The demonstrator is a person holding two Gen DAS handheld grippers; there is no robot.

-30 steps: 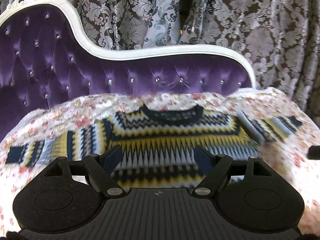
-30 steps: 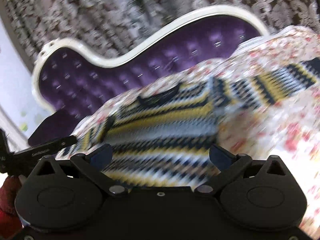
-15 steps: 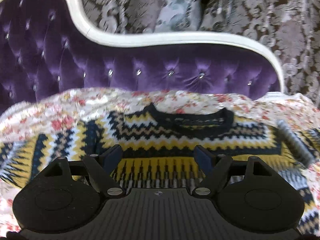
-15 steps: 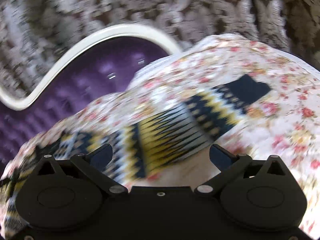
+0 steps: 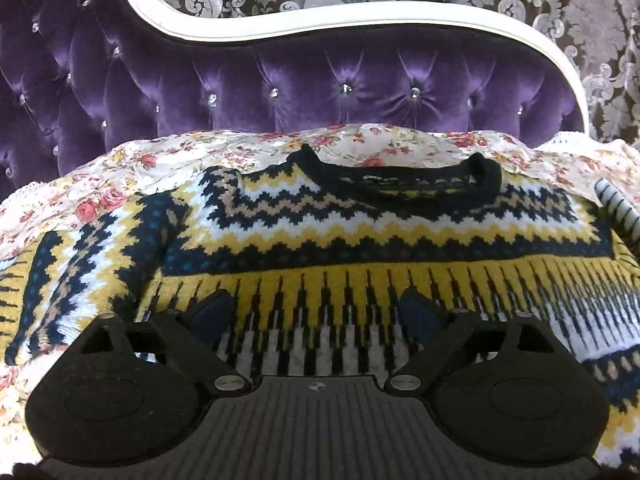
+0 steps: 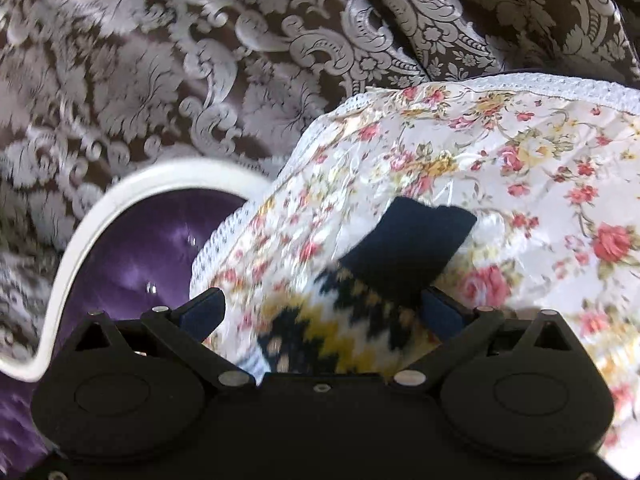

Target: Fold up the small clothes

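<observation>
Now, from the left, our left gripper (image 5: 316, 312) hangs over the chest of the patterned sweater (image 5: 360, 240), fingers spread wide, holding nothing. That sweater lies flat on the floral cover (image 5: 120, 172) of the purple sofa (image 5: 280, 80), collar toward the backrest. Further right, our right gripper (image 6: 320, 312) sits above the sweater's sleeve cuff (image 6: 412, 244), fingers likewise apart, the sleeve between them unpinched.
</observation>
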